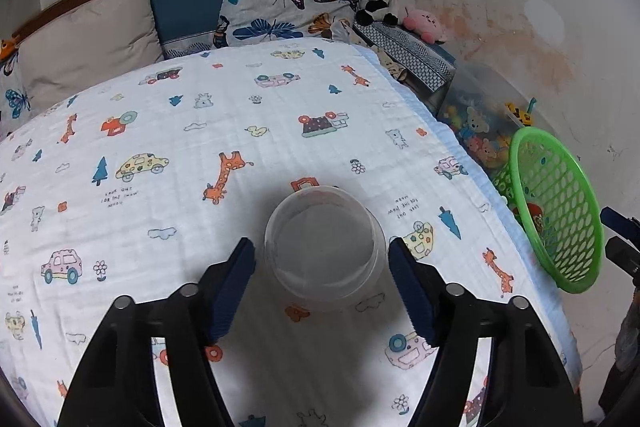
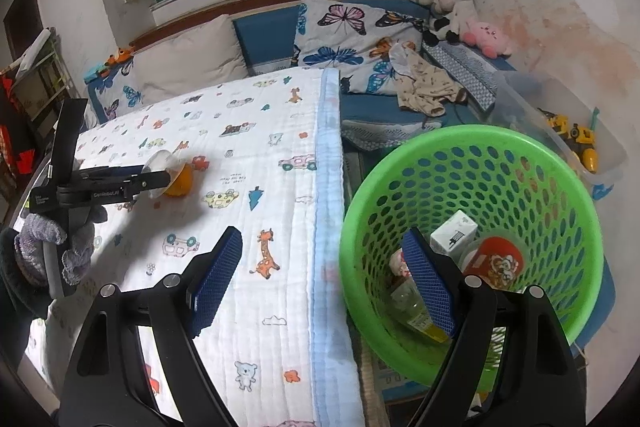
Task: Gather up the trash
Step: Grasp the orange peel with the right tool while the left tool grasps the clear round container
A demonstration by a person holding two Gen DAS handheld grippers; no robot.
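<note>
**Clear plastic cup between open jaws on the printed quilt**

Clear, round and thin-walled, one plastic cup (image 1: pixel 325 247) lies on the quilted cotton blanket (image 1: pixel 240 131); the left wrist view looks into its mouth. From the right wrist view it lies on its side, an orange end pointing right. The left gripper (image 1: pixel 322 287) flanks it, ribbed blue pads (image 1: pixel 234 291) spread wide, not touching. The right gripper (image 2: pixel 320 279) is equally wide and holds nothing. Rightmost, one perforated green basket (image 2: pixel 472 147) holds a white carton (image 2: pixel 454 231), a red-lidded tub (image 2: pixel 496 259) and a bottle (image 2: pixel 412 311).
</note>
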